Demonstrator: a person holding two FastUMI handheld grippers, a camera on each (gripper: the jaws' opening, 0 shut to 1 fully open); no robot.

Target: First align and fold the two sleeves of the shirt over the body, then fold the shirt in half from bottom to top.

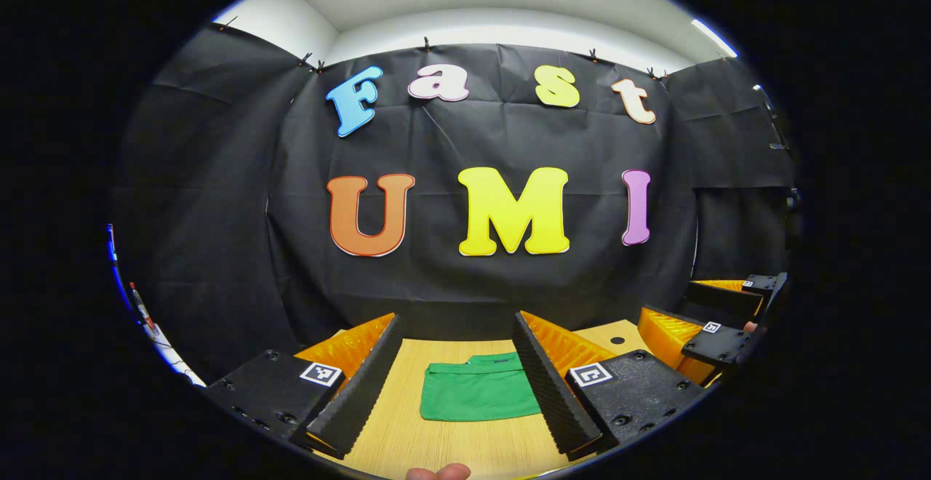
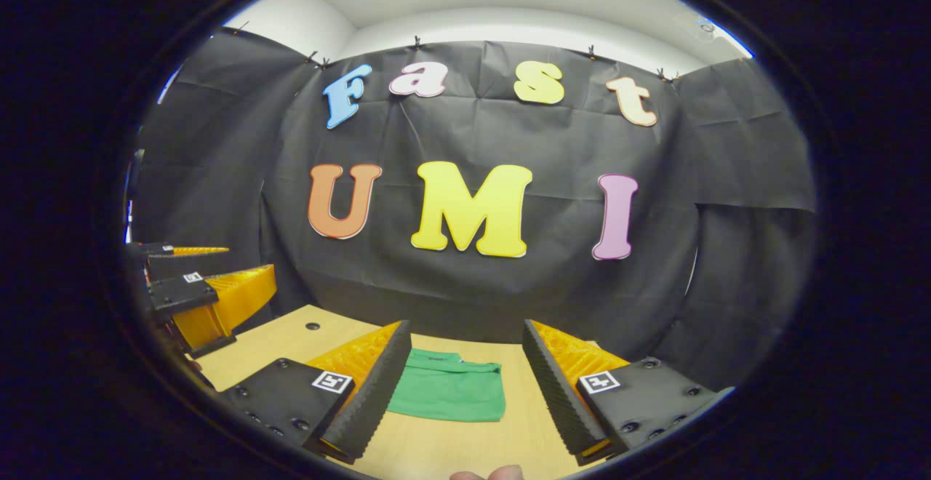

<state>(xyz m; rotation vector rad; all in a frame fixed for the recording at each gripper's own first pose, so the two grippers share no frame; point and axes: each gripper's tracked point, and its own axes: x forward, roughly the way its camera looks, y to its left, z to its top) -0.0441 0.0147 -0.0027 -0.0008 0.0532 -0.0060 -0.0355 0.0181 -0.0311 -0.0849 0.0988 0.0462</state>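
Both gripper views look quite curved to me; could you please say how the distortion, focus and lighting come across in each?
Left gripper view: strong fisheye bowing of the wall's top edge, sharp focus on the green shirt, even light, no glare on the table. Right gripper view: the same bowing, shirt crisp, soft shadow under it, and the left tool dimmer at the edge.

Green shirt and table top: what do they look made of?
Green shirt: looks like soft matte woven or knit cloth, lying flat in a folded rectangle with layered edges and a faint crease; exact fibre can't be told. Table: pale wood-look surface with fine straight grain lines and a low sheen, likely laminate or veneer rather than solid wood, though the look leaves that open.
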